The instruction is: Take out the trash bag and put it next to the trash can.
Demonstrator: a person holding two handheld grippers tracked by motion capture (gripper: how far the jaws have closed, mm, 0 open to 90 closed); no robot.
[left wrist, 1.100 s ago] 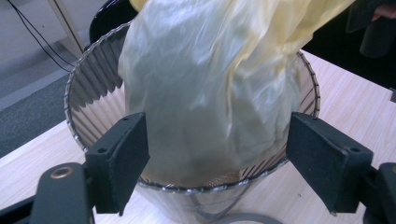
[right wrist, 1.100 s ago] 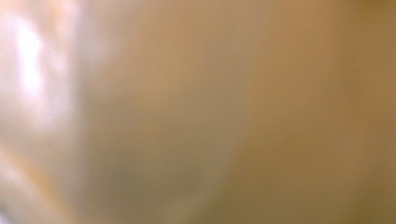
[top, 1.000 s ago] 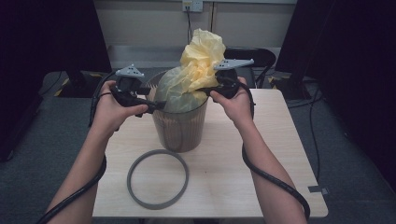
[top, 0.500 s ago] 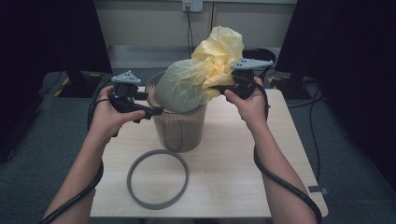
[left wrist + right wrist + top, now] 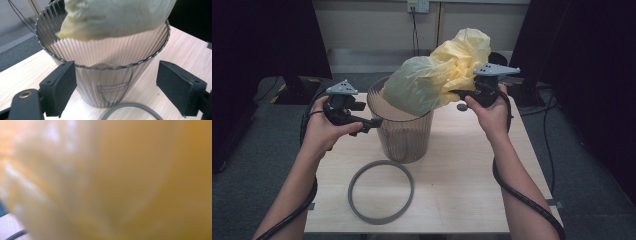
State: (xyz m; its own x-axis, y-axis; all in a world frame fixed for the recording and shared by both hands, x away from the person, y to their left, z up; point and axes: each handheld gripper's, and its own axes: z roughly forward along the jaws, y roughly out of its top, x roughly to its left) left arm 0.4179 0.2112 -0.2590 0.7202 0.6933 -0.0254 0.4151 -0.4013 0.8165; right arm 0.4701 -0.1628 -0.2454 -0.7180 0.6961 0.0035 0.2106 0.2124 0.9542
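The grey ring is lying flat on the near part of the desk, just in front of the bin and untouched; its arc is also showing at the lower edge of the left gripper view.

The ribbed translucent waste bin is standing upright at mid-desk; the left gripper is hovering at its near left wall; its jaws have just been opening and are now standing spread either side of the bin, with the pads clear of the wall.

The yellow bag liner is sitting higher and further right than a second ago, its pale lower end now hanging over the rim instead of inside the bin; the right gripper is pinching the liner with jaws pressed together, and the plastic is pressing against its camera.

Judgement: the liner is coming out of the bin; the left gripper, having released, is no longer steadying the bin, so a snag could tip it.
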